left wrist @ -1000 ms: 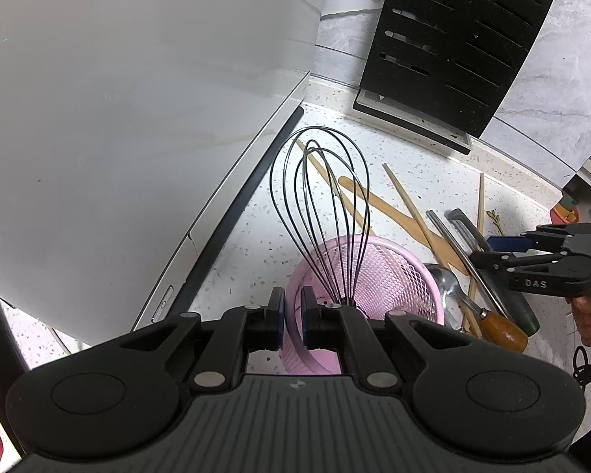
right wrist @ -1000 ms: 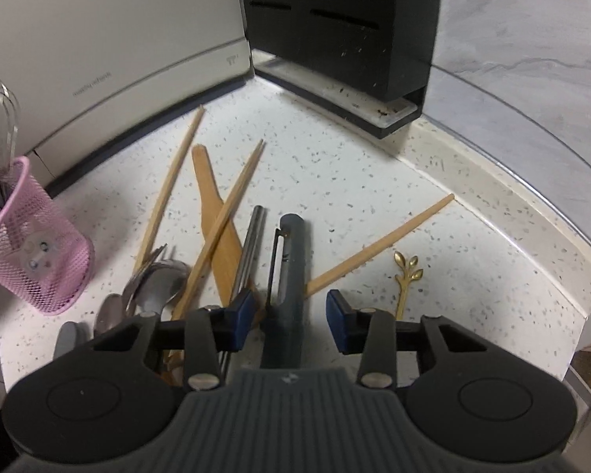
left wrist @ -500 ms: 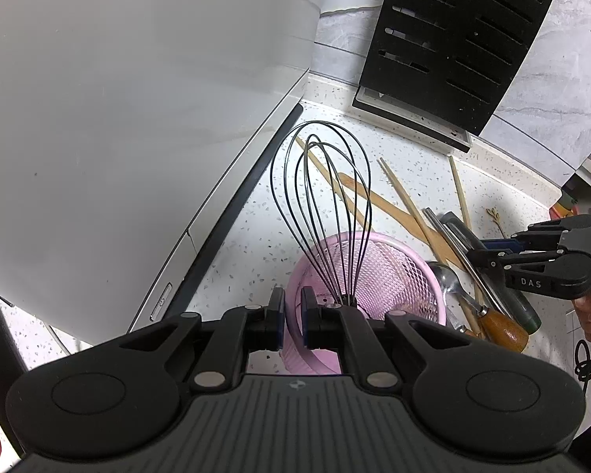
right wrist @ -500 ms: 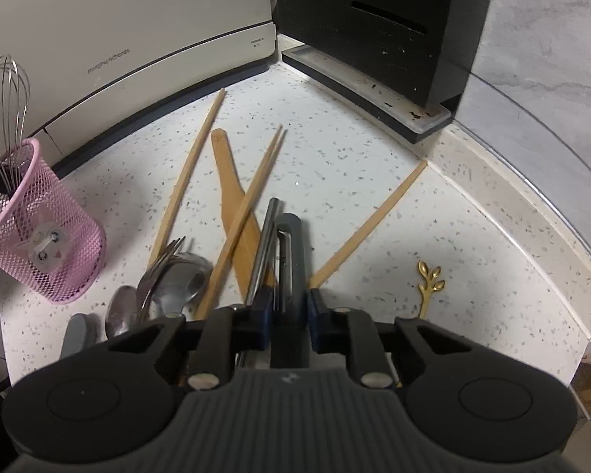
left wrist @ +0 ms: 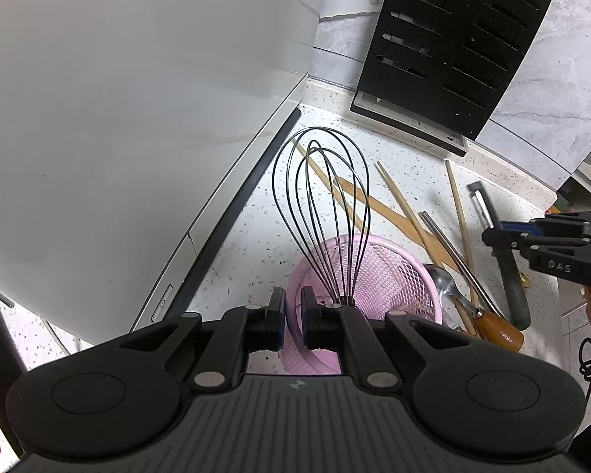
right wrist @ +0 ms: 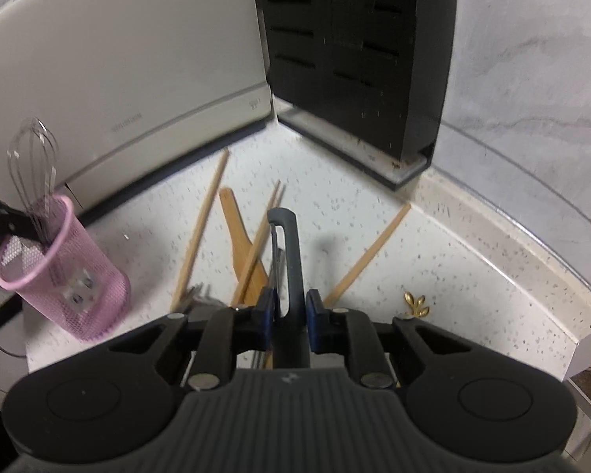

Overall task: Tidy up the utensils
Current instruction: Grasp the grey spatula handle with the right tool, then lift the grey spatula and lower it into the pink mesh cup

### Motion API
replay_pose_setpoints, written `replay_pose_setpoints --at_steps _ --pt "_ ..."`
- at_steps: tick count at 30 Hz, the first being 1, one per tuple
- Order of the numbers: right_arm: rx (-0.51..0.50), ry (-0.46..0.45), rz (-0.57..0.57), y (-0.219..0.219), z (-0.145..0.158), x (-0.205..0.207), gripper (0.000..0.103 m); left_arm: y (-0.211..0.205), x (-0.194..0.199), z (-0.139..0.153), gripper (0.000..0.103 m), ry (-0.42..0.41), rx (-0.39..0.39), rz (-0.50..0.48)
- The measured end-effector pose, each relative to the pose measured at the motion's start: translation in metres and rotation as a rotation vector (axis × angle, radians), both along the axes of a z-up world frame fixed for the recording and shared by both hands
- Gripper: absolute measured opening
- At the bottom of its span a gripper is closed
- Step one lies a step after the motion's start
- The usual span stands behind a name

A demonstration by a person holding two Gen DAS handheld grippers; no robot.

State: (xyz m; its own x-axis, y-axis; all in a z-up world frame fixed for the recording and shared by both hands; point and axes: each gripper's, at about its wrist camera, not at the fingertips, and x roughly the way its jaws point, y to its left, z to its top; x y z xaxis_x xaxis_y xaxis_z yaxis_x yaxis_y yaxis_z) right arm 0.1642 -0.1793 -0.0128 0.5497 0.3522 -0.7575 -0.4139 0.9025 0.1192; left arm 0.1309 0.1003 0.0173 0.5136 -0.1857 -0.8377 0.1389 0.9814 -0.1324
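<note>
Counter: white speckled stone worktop (right wrist: 433, 260), raised edge at the back.
Wall: grey marbled panels (left wrist: 551, 79).
Fixtures: pale appliance (left wrist: 118, 118); black slotted block (right wrist: 354, 47) in the corner.

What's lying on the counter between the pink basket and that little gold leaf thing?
Right wrist view: wooden chopsticks, a wooden spatula, some metal cutlery.

Whisk (left wrist: 321, 213) stands in basket (left wrist: 390, 268), chopsticks (left wrist: 404, 205) lying beside.

white appliance (left wrist: 138, 118) | black slotted knife block (left wrist: 453, 47) | speckled countertop (right wrist: 433, 276) | marble wall (right wrist: 532, 59)
</note>
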Motion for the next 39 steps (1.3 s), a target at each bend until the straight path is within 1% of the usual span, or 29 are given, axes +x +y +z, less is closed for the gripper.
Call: replay_pose_setpoints --at_steps 5,14,20,25,31,39 --pt "0.039 -0.038 -0.003 -0.002 0.012 -0.004 0.014 0.000 0.000 0.000 0.007 -0.001 0.003 0.001" --pt "0.073 -0.066 -0.013 -0.007 0.023 -0.006 0.014 0.000 0.001 0.001 0.007 -0.002 0.007 0.001" --pt "0.124 -0.141 -0.028 -0.009 0.041 -0.015 0.014 0.000 0.000 0.001 0.007 -0.002 0.008 0.000" --pt "0.158 -0.177 -0.032 -0.009 0.054 -0.017 0.014 0.001 0.000 0.001 0.007 -0.002 0.009 -0.001" --pt "0.213 -0.229 -0.013 -0.002 0.077 -0.025 0.014 -0.002 0.001 0.001 0.007 0.000 0.013 -0.001" --pt "0.314 -0.303 0.053 0.023 0.107 -0.042 0.014 -0.005 0.002 0.000 0.007 0.002 0.017 -0.006"
